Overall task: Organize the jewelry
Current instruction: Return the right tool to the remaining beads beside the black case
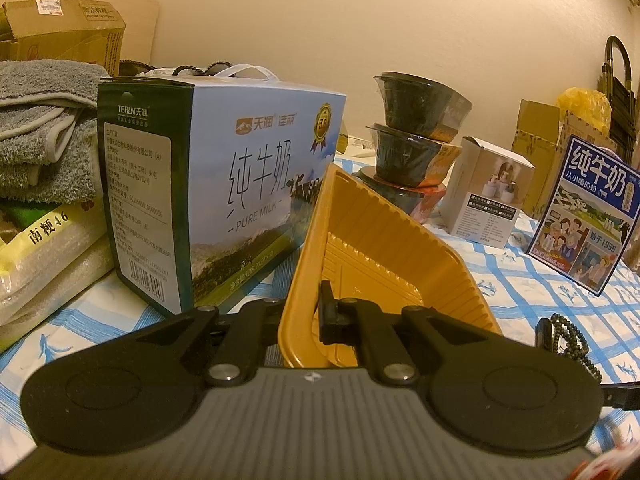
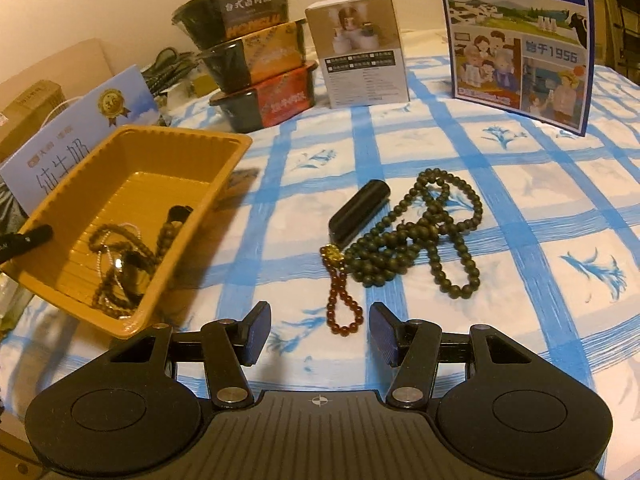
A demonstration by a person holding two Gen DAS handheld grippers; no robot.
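My left gripper (image 1: pixel 308 312) is shut on the near rim of the yellow plastic tray (image 1: pixel 380 248) and holds it tilted. In the right wrist view the tray (image 2: pixel 80 184) holds bead strings and a silver chain (image 2: pixel 120 256), with the left gripper's finger (image 2: pixel 28 240) on its left rim. My right gripper (image 2: pixel 320 332) is open and empty, just above the cloth. In front of it lie a red bead bracelet (image 2: pixel 344 312) with a gold charm, a long dark green bead necklace (image 2: pixel 424 236) and a small black case (image 2: pixel 360 210).
A blue-checked cloth (image 2: pixel 520 184) covers the table. A large milk carton (image 1: pixel 208 184), stacked instant-food bowls (image 2: pixel 256 64), a small white box (image 2: pixel 360 52) and a blue milk box (image 2: pixel 520 40) stand behind. Folded grey towels (image 1: pixel 44 128) and cardboard boxes sit at the left.
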